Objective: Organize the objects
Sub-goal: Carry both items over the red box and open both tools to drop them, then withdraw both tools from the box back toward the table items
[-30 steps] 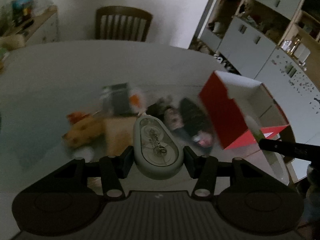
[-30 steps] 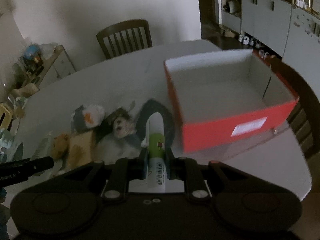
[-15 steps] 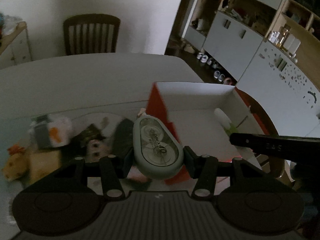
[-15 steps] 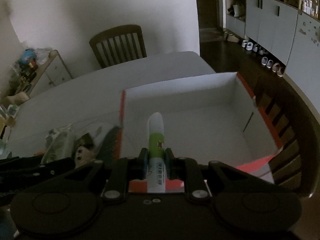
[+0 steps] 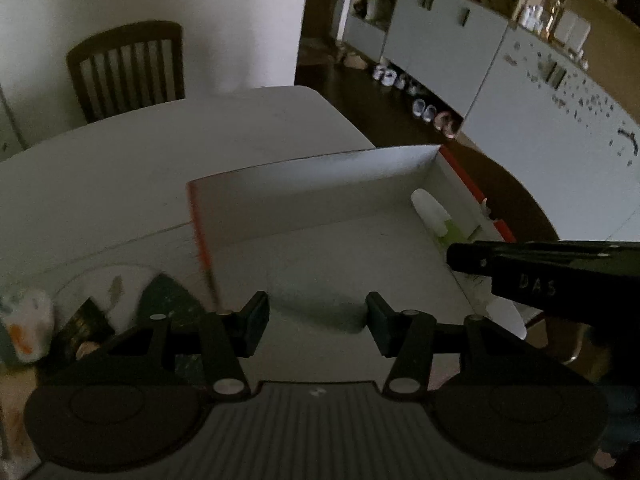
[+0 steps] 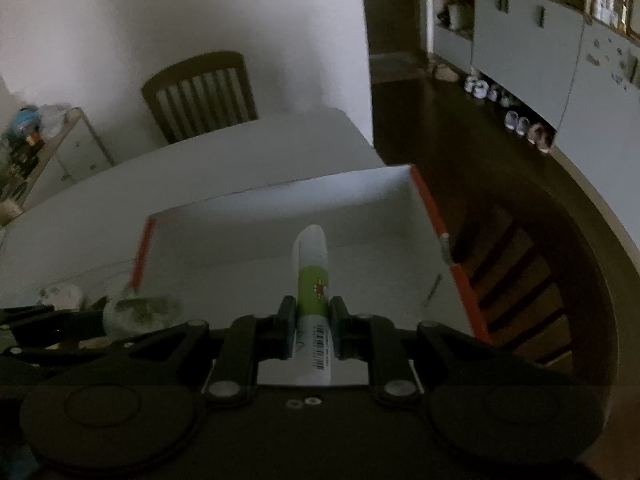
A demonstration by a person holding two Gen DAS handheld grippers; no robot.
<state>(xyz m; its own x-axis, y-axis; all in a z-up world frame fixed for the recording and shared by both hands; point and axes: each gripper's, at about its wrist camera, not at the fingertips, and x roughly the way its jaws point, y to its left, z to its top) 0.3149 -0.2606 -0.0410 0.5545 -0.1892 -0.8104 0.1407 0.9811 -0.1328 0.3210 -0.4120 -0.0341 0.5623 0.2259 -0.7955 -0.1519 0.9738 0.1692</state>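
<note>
Glue stick, a white tube with a green label and a barcode, sits clamped between the narrow jaws of the right gripper. Its long axis runs forward along the fingers. The rounded white cap points away from the tool, toward the far wall of the red cardboard box with white inside. The barcode end reaches back behind the pads. The tube hangs over the box floor, ahead of the gripper.

The left gripper hangs over the same box, near its left wall. Its jaws stand moderately apart and are closing, with nothing between them in its own view; only a shadow lies on the box floor ahead.

In the right wrist view a pale, blurred oval thing sits at the tip of the left gripper, and I cannot tell what it is or whether it is held. To the left of the box, a small heap of items is too dark and smeared to name. The near wall of the box is hidden behind the tools.

One box and one glue stick are visible on the white table, along with two dark wooden slatted chairs: one beyond the table and one right of the box.
</note>
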